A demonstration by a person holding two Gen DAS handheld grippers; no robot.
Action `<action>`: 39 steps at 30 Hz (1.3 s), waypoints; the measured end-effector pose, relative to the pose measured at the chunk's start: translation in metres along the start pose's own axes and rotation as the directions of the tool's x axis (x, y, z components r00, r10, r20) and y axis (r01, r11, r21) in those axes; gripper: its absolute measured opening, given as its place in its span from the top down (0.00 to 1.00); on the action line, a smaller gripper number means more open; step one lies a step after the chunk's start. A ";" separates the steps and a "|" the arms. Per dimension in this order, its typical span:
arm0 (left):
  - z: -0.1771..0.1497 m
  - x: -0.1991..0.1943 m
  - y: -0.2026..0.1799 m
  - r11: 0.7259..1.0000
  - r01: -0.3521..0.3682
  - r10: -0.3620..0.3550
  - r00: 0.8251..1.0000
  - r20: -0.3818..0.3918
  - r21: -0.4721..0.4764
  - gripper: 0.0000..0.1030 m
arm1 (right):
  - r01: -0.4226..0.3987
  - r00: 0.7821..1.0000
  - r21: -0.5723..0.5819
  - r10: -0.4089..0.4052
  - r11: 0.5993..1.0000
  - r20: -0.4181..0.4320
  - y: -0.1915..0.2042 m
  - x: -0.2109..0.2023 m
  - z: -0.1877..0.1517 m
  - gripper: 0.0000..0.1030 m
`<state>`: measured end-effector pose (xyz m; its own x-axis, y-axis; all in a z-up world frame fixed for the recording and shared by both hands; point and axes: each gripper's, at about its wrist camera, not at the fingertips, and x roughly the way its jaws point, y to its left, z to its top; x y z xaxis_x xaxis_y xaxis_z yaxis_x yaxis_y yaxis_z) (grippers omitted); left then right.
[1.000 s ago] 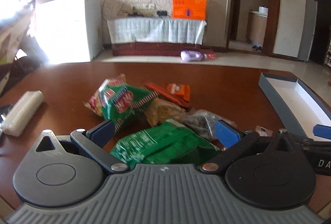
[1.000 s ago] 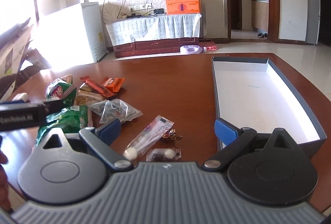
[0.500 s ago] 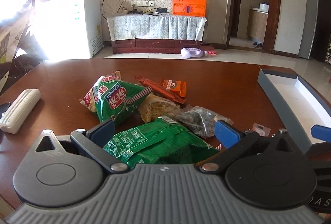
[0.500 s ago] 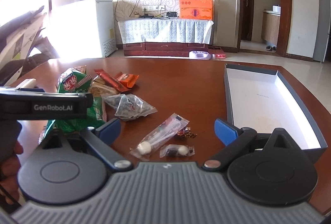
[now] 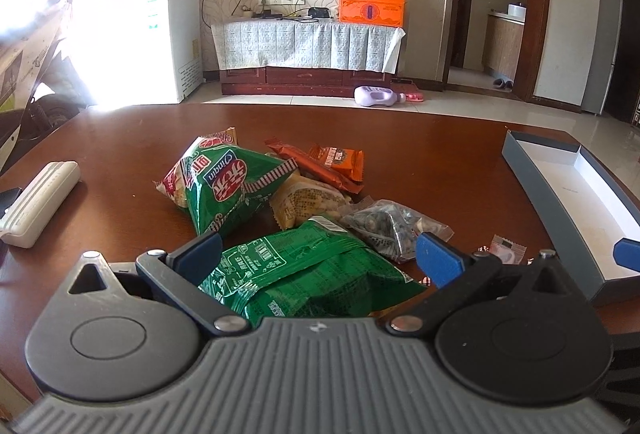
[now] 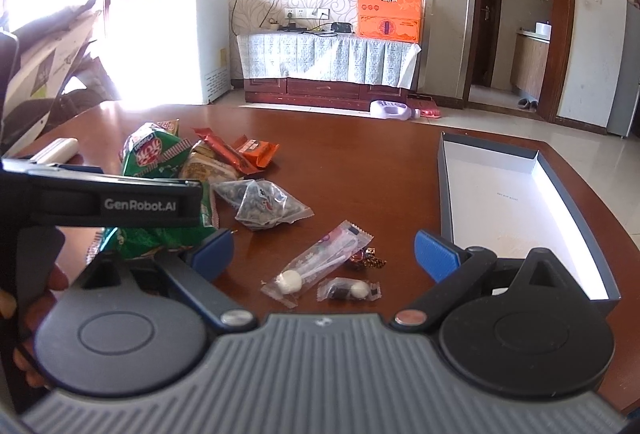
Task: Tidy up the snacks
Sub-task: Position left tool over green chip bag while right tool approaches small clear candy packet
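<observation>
The left gripper (image 5: pixel 318 254) hangs with its blue pads spread wide, holding nothing, just above a flat green snack bag (image 5: pixel 308 276) on the brown table (image 5: pixel 420 153). Behind it lies a puffed green bag (image 5: pixel 228 181) with "Qinqin" printed on it, two orange wrappers (image 5: pixel 340 161), a yellow packet (image 5: pixel 308 201) and a clear pouch of dark pieces (image 5: pixel 384 226). The right gripper (image 6: pixel 324 252) is likewise wide apart and empty, over a clear lollipop sleeve (image 6: pixel 320 264) and a small wrapped candy (image 6: pixel 350 290). "GenRobot.AI" reads on the left tool's side (image 6: pixel 140 204). The open grey box (image 6: pixel 512 201) sits to the right, white inside.
</observation>
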<state>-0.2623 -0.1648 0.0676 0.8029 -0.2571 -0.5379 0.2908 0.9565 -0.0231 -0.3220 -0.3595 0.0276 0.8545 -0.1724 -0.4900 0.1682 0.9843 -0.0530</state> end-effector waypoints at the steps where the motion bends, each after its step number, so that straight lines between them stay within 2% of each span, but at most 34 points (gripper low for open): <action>1: 0.000 0.001 0.000 1.000 -0.002 0.002 1.000 -0.003 -0.002 0.00 | 0.002 1.000 -0.002 -0.002 1.000 0.000 0.000 0.000 0.000 0.04; 24: -0.003 0.005 0.011 1.000 -0.004 0.004 1.000 -0.024 -0.011 0.00 | 0.005 1.000 -0.013 -0.005 1.000 -0.013 -0.001 0.000 0.000 0.04; 39: -0.003 0.004 0.012 0.999 0.033 -0.033 0.999 0.008 -0.015 0.00 | -0.014 1.000 -0.012 0.014 1.000 -0.019 -0.003 0.000 0.002 0.04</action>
<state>-0.2571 -0.1536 0.0631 0.7970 -0.2899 -0.5299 0.3098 0.9493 -0.0535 -0.3220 -0.3624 0.0294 0.8474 -0.1579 -0.5070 0.1501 0.9871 -0.0564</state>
